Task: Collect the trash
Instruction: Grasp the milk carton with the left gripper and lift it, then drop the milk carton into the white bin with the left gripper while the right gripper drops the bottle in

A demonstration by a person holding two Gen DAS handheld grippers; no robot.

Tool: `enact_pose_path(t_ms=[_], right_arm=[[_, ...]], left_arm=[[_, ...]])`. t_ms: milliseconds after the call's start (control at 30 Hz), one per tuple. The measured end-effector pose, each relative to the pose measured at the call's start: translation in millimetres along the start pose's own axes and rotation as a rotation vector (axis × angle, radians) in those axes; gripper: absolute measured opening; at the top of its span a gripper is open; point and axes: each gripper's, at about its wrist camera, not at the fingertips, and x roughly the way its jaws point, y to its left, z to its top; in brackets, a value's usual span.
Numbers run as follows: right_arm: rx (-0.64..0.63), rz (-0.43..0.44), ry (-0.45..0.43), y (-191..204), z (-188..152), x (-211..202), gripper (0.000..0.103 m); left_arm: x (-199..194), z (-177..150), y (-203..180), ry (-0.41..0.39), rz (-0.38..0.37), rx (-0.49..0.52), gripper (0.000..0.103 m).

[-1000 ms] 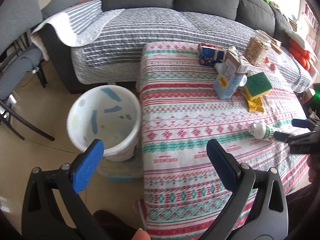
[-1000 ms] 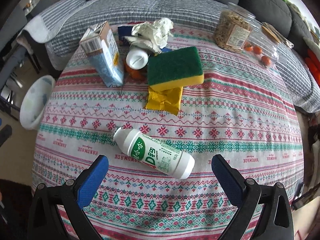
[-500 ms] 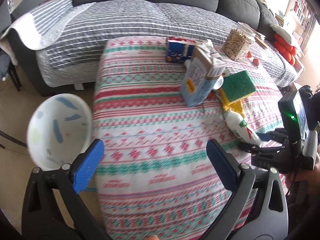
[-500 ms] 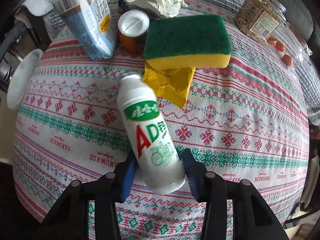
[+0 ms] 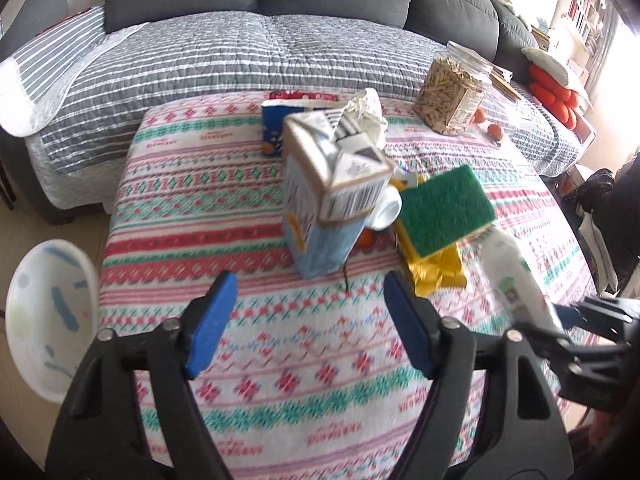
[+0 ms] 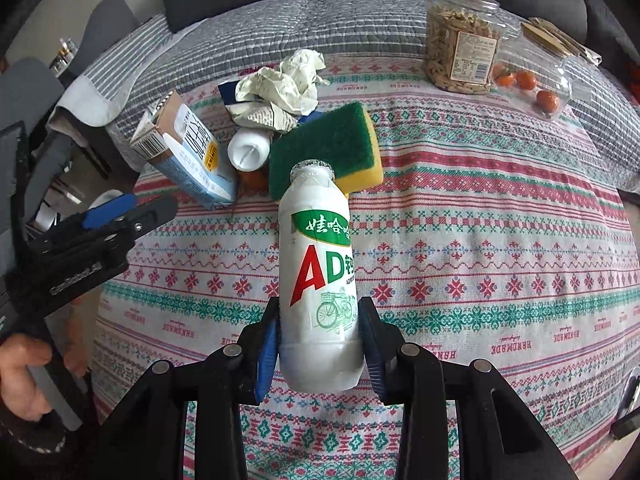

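Right wrist view: my right gripper (image 6: 318,354) clamped the white drink bottle (image 6: 318,280), its jaws closing tighter on the base.

The bottle stood up off the patterned tablecloth (image 6: 480,248), neck pointing toward the far green-and-yellow sponge (image 6: 324,148). Left of the sponge stood a blue carton (image 6: 192,152), with crumpled paper (image 6: 288,80) behind it. My left gripper (image 5: 308,320) hovered near the carton, jaws closing with nothing between them. A white bin (image 5: 48,312) sat on the floor at the table's left, and a jar of seeds (image 6: 460,36) stood at the far right.
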Motion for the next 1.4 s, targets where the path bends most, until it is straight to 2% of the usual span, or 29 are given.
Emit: enact_pose_path(t_ms=[133,300,400,700,867,1133,1400], right_arm=[[0.030,-0.001,-0.020,-12.3,-5.9,-9.7,0.038],[0.080,-0.002,-0.030,-21.0,-10.7,-15.1,0.038],[0.099,0.008,-0.039,-21.4,-13.2,-20.1,0.038],[0.134,0.005,-0.064,-20.0,-8.0,-22.3,0.038],[0.142,0.018,-0.091,-11.9,0.2,-26.7,0.038],[0.104,0.067,-0.107,24.0,17.9,-21.8,0.038],[0.017,0.125,-0.088,84.1,34.8,-1.3,0.038]], left_arm=[[7.2,7.9,-4.0,-0.049,0.006,-0.006,0.064],[13.4,13.4,-5.7,-0.104,0.008,-0.022,0.060],[18.4,16.0,-8.7,-0.112,0.011,-0.020,0.058],[20.0,21.9,0.0,-0.125,0.031,-0.052,0.035],[4.9,20.7,11.0,-0.121,0.022,-0.064,0.035],[-34.3,14.6,63.4,-0.147,0.039,-0.130,0.035],[-63.0,-8.7,142.6,-0.142,0.123,-0.247,0.035]])
